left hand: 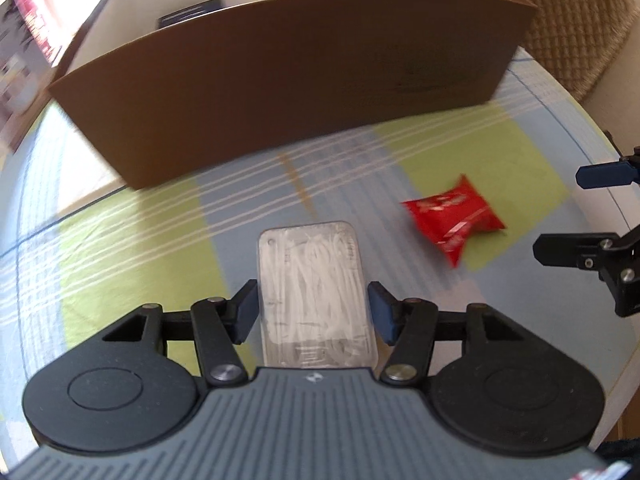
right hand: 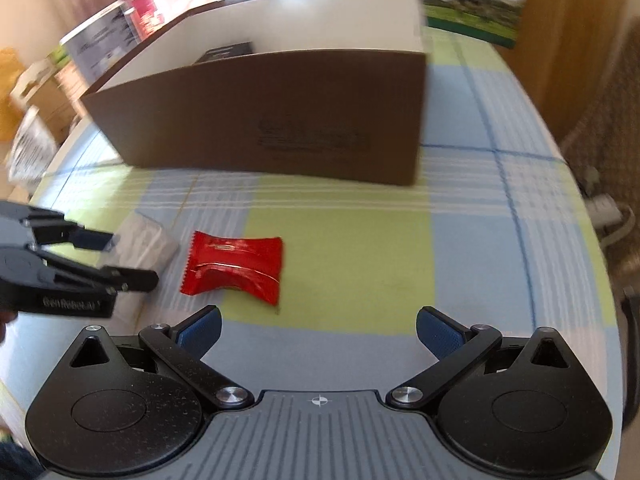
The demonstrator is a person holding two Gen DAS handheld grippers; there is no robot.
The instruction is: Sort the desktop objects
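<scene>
Your left hand-held gripper (left hand: 312, 312) points steeply down at the desk (left hand: 120, 232), its two blue pads (left hand: 382, 318) standing either side of a clear plastic case (left hand: 316, 296) of white strands. The case lies flat on the checked cloth between the pads; a sliver of gap shows on each side, so the pads straddle it without pressing on it. In the right wrist view the same gripper (right hand: 128, 260) comes in from the left edge over the pale case (right hand: 148, 240).

To the right of the case, near it but apart, a red foil packet (left hand: 452, 220) lies on a green square of the cloth. Seen from the right wrist, the packet (right hand: 234, 266) sits just ahead of, and to the left of, your right hand-held gripper (right hand: 318, 334), whose jaws stand wide apart with nothing between them, only bare cloth. In the left wrist view that gripper (left hand: 568, 212) reaches in from the right edge, just beside the packet.

Behind both things, a brown cardboard box (left hand: 280, 92) stands upright on the desk, open at the top, white inside, with a dark flat item (left hand: 190, 14) against its far wall. The view is blurred at the edges.
</scene>
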